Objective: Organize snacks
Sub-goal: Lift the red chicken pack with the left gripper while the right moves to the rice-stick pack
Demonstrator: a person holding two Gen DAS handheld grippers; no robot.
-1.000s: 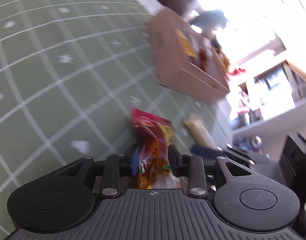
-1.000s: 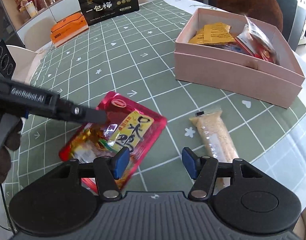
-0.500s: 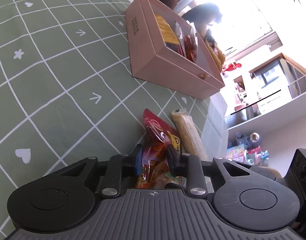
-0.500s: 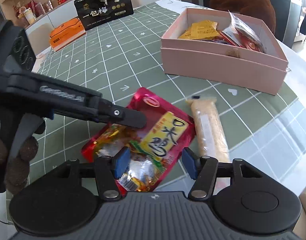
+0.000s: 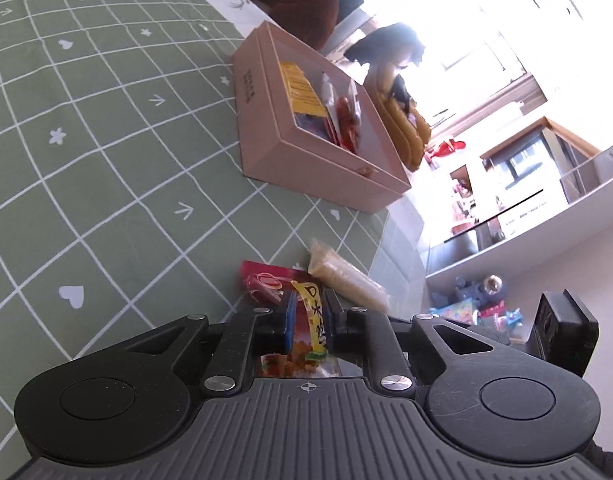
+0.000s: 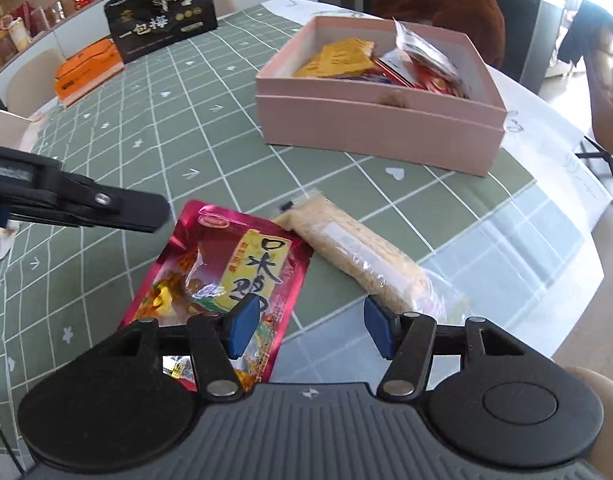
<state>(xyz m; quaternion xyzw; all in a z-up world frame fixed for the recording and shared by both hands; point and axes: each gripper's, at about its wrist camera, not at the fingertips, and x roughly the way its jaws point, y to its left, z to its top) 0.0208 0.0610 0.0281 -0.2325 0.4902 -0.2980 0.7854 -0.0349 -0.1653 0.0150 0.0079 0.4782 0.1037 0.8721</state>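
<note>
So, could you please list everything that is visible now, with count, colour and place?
Red snack packet: one, red and yellow, near table edge, clamped by the left gripper.
Rice-cracker bar: one, beige in clear wrap, right beside the packet.
Pink box: one, pink, open, mid-table, holding yellow and red packets.
Black package: one, black, standing at the far table edge.
Orange box: one, orange, far left.
Tablecloth: one, green with white grid.
Left gripper: one, black, shut on the packet.
Right gripper: one, black with blue pads, open above the packet's edge.
</note>
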